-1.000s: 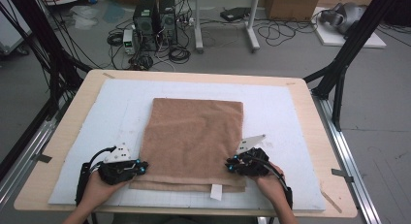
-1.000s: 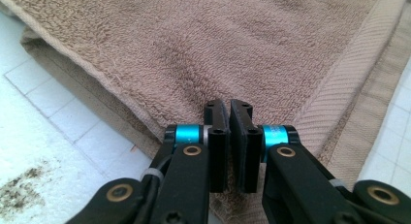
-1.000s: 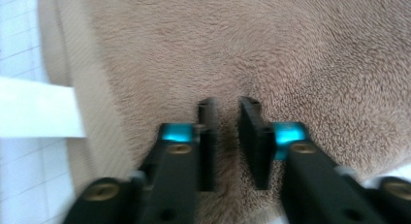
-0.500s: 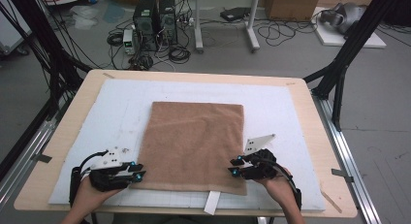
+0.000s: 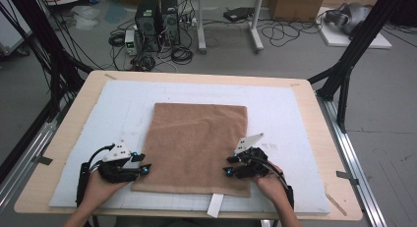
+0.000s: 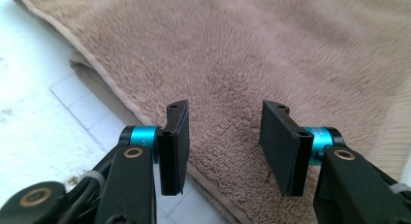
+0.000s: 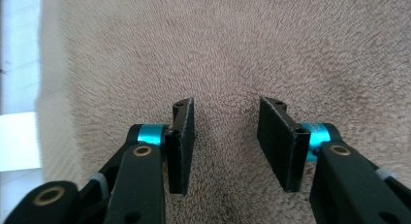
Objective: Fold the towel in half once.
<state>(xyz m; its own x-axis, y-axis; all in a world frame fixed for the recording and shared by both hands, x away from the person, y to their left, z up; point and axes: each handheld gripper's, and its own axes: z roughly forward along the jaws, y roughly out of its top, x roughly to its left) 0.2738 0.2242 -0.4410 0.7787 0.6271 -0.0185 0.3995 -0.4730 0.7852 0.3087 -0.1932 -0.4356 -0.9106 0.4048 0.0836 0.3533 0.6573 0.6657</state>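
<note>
Two grippers, both just opened: left gripper [image 5: 145,168] off the near-left edge of the folded brown terry towel [image 5: 196,143], jaws apart, nothing between; right gripper [image 5: 229,171] over the near-right part, likewise apart. Towel flatter than a second ago, near fold dropped, flat mid white mat [image 5: 88,124]. White label [image 5: 215,205] poking out front.

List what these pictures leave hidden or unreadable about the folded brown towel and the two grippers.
- Towel: how many layers lie folded, high view; the top layer covers them.
- White tag at the near edge: any print too small, high view.
- Left gripper and right gripper: high view too small to show contact with the towel.
</note>
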